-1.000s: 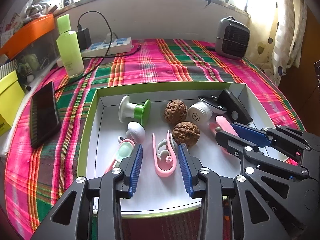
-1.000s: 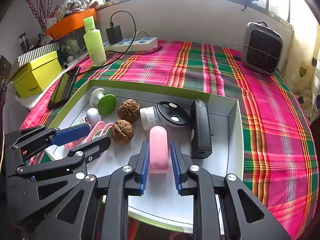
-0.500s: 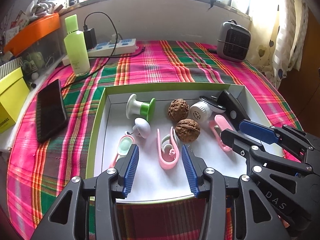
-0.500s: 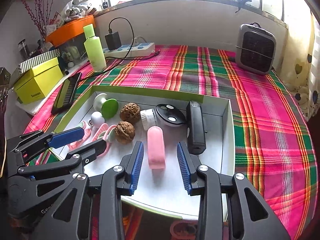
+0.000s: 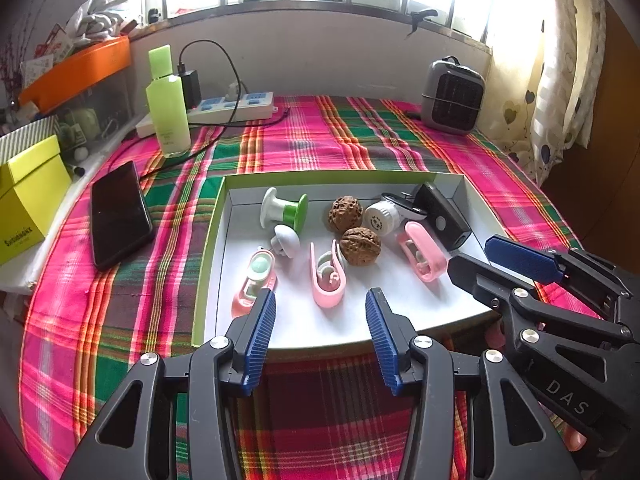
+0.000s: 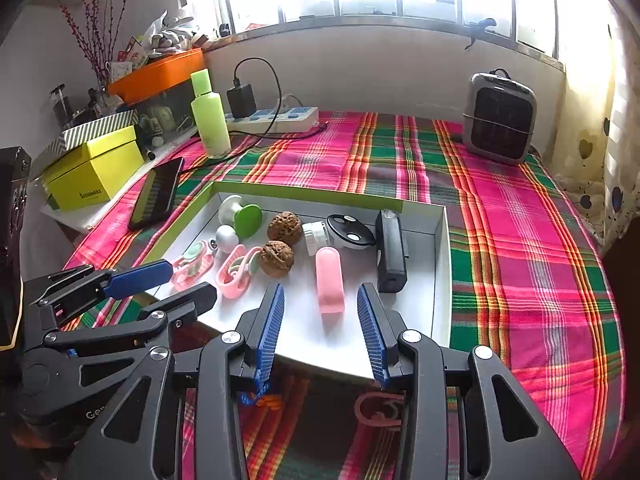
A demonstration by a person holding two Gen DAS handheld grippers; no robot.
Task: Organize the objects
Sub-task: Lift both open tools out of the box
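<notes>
Both claws released, gripping nothing: left claw [image 5: 320, 320] and right claw [image 6: 320, 312] hover off the near edge of the tray [image 5: 224, 200]. Everything small sits inside it: pink case [image 6: 329, 280] in line with the right claw, pink clip [image 5: 328, 276] with the left, then walnuts [image 5: 360, 246], black box [image 6: 391, 254] along the right wall. Looks like sorting's finished, claws clear. Phone [image 5: 118, 214], bottle [image 5: 168, 108], heater [image 5: 454, 98] sit out on the surface, probably not part of the set.
</notes>
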